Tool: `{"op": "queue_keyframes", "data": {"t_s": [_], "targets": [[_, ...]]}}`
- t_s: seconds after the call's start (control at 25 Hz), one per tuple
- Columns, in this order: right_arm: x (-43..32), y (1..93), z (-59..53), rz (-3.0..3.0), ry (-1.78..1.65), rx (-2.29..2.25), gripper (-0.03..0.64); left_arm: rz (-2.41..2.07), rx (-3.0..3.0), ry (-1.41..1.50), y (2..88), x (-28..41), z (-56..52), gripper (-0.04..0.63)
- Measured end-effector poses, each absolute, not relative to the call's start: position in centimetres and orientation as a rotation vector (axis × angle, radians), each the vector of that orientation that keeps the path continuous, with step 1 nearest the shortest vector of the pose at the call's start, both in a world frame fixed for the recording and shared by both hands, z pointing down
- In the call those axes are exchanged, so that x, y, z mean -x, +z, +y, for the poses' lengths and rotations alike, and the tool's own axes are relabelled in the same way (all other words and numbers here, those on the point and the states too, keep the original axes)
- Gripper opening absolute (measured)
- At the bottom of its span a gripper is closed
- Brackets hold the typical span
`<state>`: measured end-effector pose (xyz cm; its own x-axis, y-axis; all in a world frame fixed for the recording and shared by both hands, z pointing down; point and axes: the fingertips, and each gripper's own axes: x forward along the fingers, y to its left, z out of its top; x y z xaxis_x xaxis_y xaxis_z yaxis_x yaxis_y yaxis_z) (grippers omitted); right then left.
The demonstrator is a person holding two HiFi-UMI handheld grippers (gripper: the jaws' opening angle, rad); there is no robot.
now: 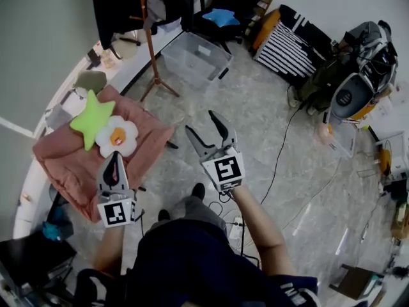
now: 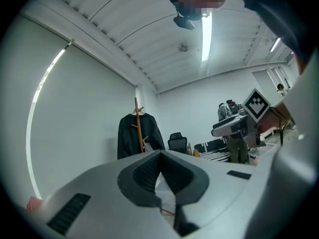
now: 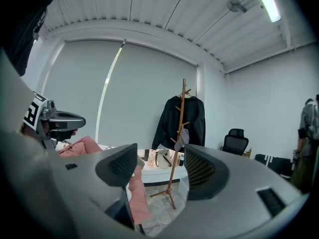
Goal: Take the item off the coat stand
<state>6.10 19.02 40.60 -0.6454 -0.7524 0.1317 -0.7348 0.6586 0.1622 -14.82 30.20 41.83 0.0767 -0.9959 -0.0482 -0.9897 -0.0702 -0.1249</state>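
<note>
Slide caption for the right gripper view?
Open right gripper faces the wooden coat stand, where a black jacket and a small grey item hang.

You had the wooden coat stand (image 3: 173,168) standing upright ahead of you, its splayed feet on the pale floor. A black coat (image 3: 197,123) hung from its top, draped round the pole, and a small grey item (image 3: 181,138) hung from a peg lower down.
</note>
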Motion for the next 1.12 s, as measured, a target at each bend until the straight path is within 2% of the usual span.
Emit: {"op": "queue_keyframes", "data": {"t_s": [0.28,0.48,1.12], "targets": [[-8.9,39.0,9.6,-2.753,-0.175,-1.070,0.307,2.149,2.117,-0.085,40.3,10.2,22.2,0.023],[-8.1,39.5,3.9,-2.762,-0.164,-1.019,0.305,2.158,2.102,-0.093,40.1,9.3,17.4,0.023],[3.4,40.2,-16.1,-2.742,-0.225,-0.991,0.302,2.193,2.079,-0.087,41.3,17.2,3.2,0.023]]}}
